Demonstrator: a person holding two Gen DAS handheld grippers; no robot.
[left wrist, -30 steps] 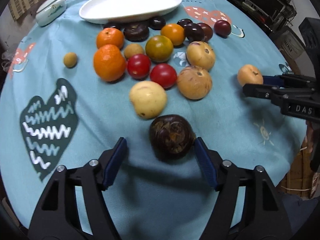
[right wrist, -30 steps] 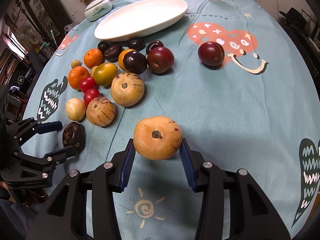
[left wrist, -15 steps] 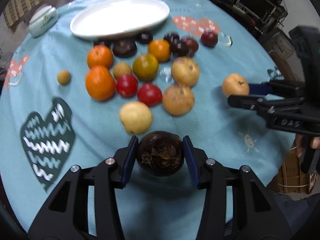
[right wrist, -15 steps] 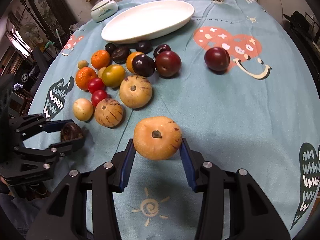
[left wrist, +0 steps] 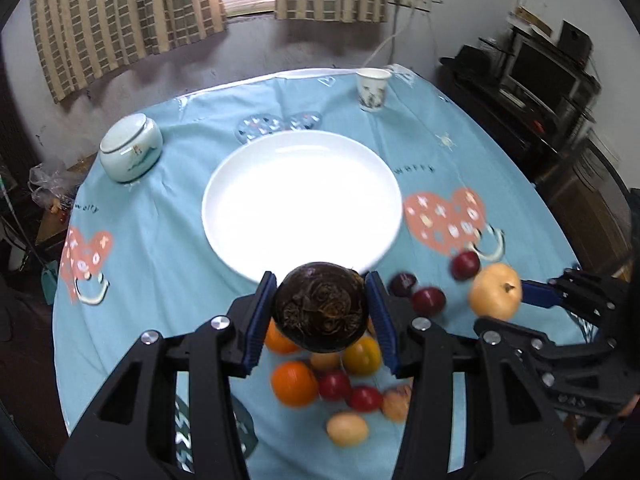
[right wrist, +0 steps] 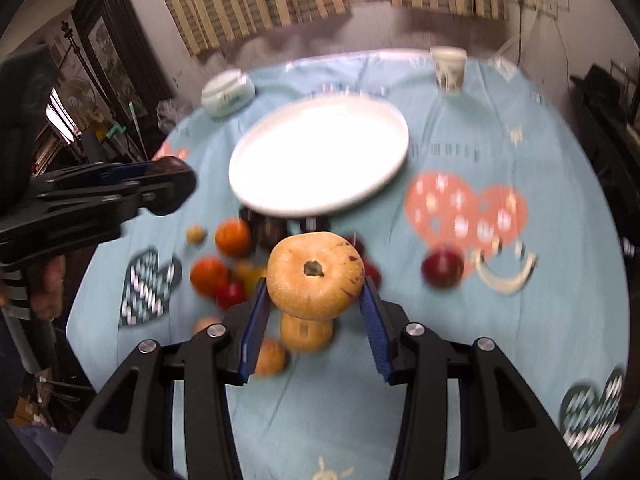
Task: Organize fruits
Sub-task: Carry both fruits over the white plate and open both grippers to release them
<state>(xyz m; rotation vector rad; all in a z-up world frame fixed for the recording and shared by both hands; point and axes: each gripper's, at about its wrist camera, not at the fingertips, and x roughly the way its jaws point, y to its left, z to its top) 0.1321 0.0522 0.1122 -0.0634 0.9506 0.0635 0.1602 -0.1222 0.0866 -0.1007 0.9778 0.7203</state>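
The left gripper (left wrist: 321, 310) is built of matte black plastic arms with triangular cut-outs, and round silver screw heads sit at the pivots. Its two fingers (left wrist: 260, 316) carry ribbed blue pads on the inner faces. The right gripper (right wrist: 316, 312) has the same make: black skeleton arms, silver screws, blue pads. In the right wrist view, at nine o'clock, a hand (right wrist: 50, 284) shows beside a striped grey-and-black sleeve (right wrist: 12, 292), blurred.
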